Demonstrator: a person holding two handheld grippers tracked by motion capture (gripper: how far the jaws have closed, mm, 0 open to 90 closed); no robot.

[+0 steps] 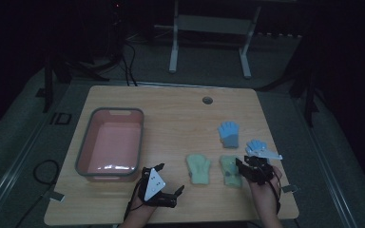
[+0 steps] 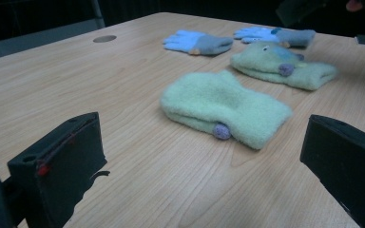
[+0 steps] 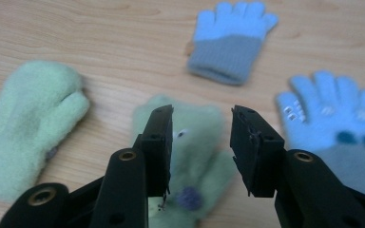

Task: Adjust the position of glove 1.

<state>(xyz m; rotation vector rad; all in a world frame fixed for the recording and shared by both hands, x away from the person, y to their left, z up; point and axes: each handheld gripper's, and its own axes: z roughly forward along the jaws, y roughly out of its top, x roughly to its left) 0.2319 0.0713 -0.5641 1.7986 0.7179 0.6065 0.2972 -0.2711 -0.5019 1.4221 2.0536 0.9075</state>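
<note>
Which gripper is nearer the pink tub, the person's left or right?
Left. The left gripper sits just beyond the pink tub's near right corner, jaws wide and empty. The right gripper hovers over a green mitten, well across the table.

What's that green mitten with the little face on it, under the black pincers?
The green mitten with a face looks like fuzzy fleece, pale green, with a small eye and a purple button-like knob near its cuff. It lies flat on the wooden table, beside a plain green mitten. The right gripper hangs over it, jaws apart, not pressing on it.
</note>
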